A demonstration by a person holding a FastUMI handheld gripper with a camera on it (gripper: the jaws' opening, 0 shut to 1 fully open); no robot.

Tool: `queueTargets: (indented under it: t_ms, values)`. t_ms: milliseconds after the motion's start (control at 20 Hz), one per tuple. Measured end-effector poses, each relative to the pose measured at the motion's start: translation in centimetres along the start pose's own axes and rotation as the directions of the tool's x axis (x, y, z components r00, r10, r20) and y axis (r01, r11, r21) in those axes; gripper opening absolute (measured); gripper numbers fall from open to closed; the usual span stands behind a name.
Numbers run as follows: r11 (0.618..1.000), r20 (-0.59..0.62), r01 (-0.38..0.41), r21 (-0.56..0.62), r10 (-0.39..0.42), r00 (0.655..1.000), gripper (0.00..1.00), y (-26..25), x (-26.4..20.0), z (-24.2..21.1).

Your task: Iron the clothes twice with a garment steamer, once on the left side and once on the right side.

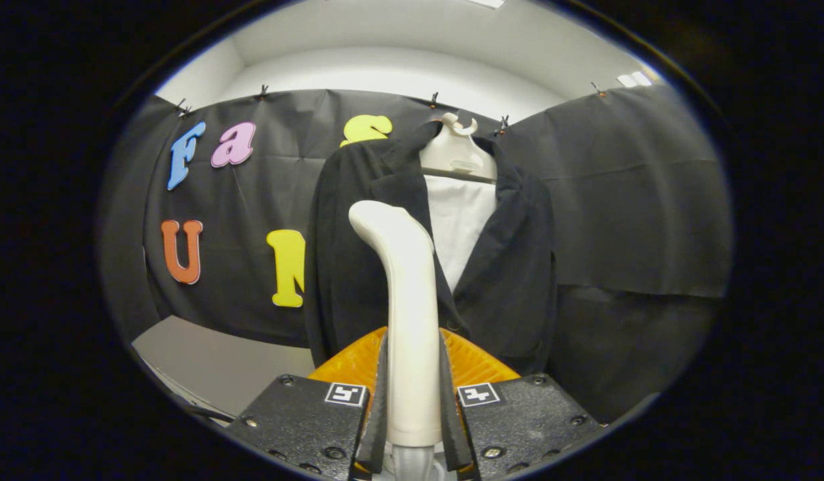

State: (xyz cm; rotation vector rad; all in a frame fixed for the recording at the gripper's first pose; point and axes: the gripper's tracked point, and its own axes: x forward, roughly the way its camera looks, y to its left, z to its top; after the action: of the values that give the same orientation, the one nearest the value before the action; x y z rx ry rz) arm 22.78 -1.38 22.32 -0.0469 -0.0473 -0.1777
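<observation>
a: so, in the gripper view, where does the jacket lie from the gripper?

b: straight ahead, beyond the fingers. it hangs upright on a hanger against the booth wall, open at the front, with a white panel between the lapels.

a: and the steamer?

b: its handle stands between the two fingers. they are closed in on it, one pressing each side, so the grip looks firm. the handle runs up and away from the fingers, and its head curves over to the left at the top.

a: which half of the jacket is the head over?

b: the left half, as seen from the gripper. the head overlaps the left front panel, just beside the lapel edge. whether it touches the cloth, i cannot tell; this view flattens depth.

a: the long axis?

b: the jacket hangs vertical, and the handle is close to vertical too. so a pass would run down or up along the panel, i'd judge.

a: and the right side?

b: it lies to the right of the handle, past the white panel. reaching it should call for a sideways shift of the whole gripper.

a: anything near the fingers?

b: an orange ribbed part sits just behind the handle, low down. likely the gripper's own.
</observation>
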Motion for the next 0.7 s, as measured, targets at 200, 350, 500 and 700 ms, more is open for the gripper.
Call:
queueTargets:
  t_ms: [200, 350, 500, 700]
  values:
    - [1.000, -0.034, 0.014, -0.027, -0.015, 0.999, 0.37, -0.1, -0.5, -2.4]
    - [0.999, -0.060, 0.023, -0.045, -0.026, 0.998, 0.37, -0.6, -0.8, -4.2]
    - [0.998, -0.077, 0.029, -0.064, -0.034, 0.996, 0.37, -0.7, -1.0, -5.7]
    - [0.997, -0.115, 0.028, -0.077, -0.037, 0.993, 0.37, -0.7, -1.1, -7.7]
